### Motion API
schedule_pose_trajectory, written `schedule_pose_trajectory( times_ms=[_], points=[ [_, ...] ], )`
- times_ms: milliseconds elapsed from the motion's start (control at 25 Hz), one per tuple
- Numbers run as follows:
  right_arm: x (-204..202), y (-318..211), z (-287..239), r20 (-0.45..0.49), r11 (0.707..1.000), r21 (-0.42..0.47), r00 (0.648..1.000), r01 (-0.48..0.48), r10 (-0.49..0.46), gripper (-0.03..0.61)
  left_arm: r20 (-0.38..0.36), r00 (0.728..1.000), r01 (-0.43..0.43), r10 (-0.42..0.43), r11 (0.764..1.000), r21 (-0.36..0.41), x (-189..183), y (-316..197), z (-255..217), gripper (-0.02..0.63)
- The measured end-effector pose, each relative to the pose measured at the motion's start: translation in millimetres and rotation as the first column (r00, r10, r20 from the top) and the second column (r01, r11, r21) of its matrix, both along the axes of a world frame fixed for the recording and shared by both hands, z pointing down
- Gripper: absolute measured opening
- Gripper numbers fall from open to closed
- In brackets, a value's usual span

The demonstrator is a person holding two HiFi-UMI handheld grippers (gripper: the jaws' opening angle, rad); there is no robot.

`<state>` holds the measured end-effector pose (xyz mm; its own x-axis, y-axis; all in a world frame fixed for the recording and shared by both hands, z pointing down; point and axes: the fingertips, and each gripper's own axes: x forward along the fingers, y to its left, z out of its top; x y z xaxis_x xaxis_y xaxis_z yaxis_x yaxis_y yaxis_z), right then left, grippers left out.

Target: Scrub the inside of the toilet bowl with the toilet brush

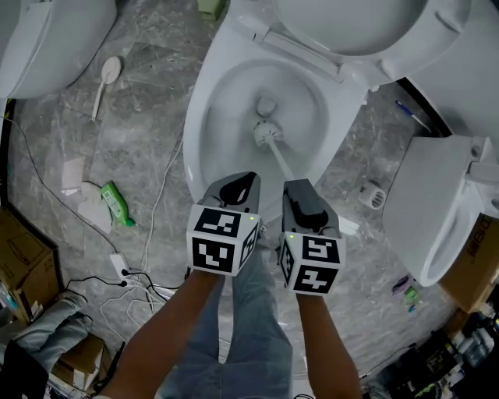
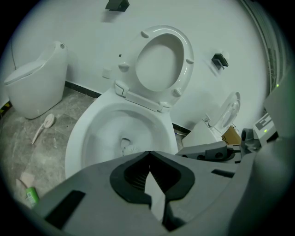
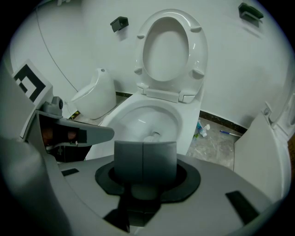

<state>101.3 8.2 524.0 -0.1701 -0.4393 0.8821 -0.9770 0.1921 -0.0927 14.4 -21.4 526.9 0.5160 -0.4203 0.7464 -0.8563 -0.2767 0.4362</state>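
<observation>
Over the front rim of the toilet bowl (image 1: 204,117): both claws side by side, pointing down into it.

- Right claw (image 1: 299,187): jaws closed on the handle (image 1: 281,160) of the toilet brush (image 1: 269,140). The right gripper view shows the jaws pressed together (image 3: 144,147), with the brush tip just above them.
- Brush head (image 1: 265,132) sits low in the bowl, beside the drain opening. The handle slants from it up to the right claw.
- Left claw (image 1: 243,181): jaw tips meet and nothing is between them; the left gripper view confirms this (image 2: 148,153). It hangs just beside the right claw, clear of the brush.
- Seat (image 1: 351,23) is raised against the wall.

Around it, on the grey stone floor (image 1: 148,148):
- a white long-handled scrubber (image 1: 107,78) to the left of the bowl
- a green bottle (image 1: 118,204), lying down
- a white cable (image 1: 160,203) running along the base of the bowl
- a second toilet (image 1: 437,210) on the right
- a third toilet (image 1: 47,39) at top left
</observation>
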Motion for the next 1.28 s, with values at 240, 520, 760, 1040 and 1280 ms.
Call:
schedule_pose_trajectory(
  times_ms=[240, 520, 760, 1040, 1280],
  points=[
    [-20.4, 7.2, 3.3, 0.023, 1.000, -0.014, 1.000, 0.007, -0.007, 0.153, 0.005, 1.000, 0.011, -0.011, 1.000, -0.005, -13.9, -1.0, 2.3, 0.006],
    [-38.0, -6.2, 2.1, 0.059, 1.000, 0.005, 0.998, 0.000, -0.001, 0.153, 0.016, 1.000, 0.021, -0.021, 1.000, -0.011, -25.8, -2.9, 6.6, 0.006],
    [-40.7, -33.5, 1.6, 0.063, 0.999, 0.031, 0.998, 0.028, -0.030, 0.153, 0.018, 0.999, 0.028, -0.028, 1.000, -0.012, -24.7, -10.5, 6.9, 0.006],
    [-26.3, -50.1, 10.5, 0.016, 0.999, 0.012, 0.999, 0.041, -0.041, 0.153, 0.020, 0.999, 0.039, -0.038, 0.999, -0.022, -19.7, -16.6, 11.5, 0.006],
    [-20.2, -60.9, 31.3, -0.042, 0.996, -0.014, 0.995, 0.087, -0.088, 0.153, 0.019, 0.999, 0.040, -0.039, 0.999, -0.032, -13.6, -20.6, 19.5, 0.006]
  ],
)
